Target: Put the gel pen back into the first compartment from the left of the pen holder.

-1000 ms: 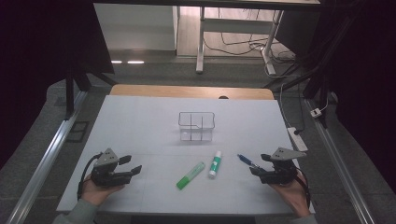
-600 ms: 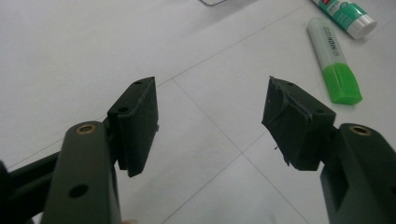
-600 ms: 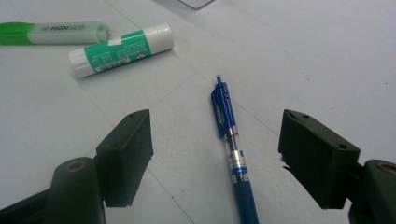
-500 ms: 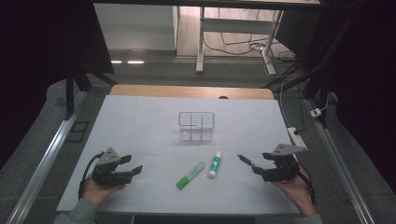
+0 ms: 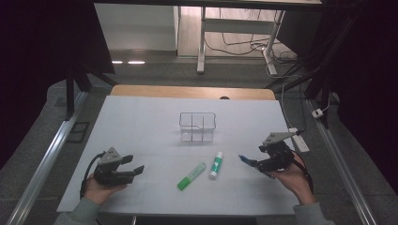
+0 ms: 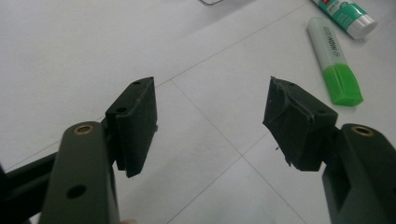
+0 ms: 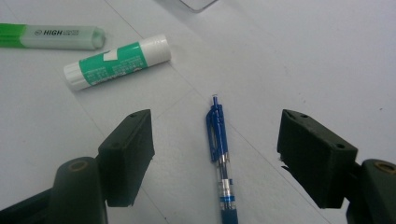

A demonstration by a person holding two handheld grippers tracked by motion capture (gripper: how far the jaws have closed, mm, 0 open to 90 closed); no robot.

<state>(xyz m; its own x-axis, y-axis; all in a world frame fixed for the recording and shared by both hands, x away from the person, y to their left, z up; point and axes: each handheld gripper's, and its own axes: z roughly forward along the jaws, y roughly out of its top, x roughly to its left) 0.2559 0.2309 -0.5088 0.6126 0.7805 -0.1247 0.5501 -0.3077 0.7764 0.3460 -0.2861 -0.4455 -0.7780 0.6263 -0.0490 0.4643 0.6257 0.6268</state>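
At the left of the high view, the left tool [image 5: 136, 169] lies low over the white table [image 5: 141, 122], held in a hand whose grey-green sleeve comes in from the bottom edge; its jaws have just been opening and now stand spread, and in the left gripper view nothing but bare table shows between them. Right of it, near the middle of the table's near half, a green highlighter [image 5: 191, 176] lies flat at a slant, its bright green cap toward the person. Just beside that, a little farther right and apart from it, a glue stick [image 5: 216, 164] with a green label and a white cap lies flat as well. Beyond these two, toward the table's middle, a clear plastic organiser [image 5: 197, 127] with inner dividers stands upright, well apart from both tools. Farther right lies a blue pen [image 5: 244, 159], flat on the table just in front of the right tool [image 5: 256, 165]. In the right gripper view the pen [image 7: 221, 158] sits between the two spread black jaws, its tip pointing away from the camera, and neither pad touches it. The right tool, held in a hand at the table's right edge, hangs a little above the surface, jaws wide and gripping nothing.
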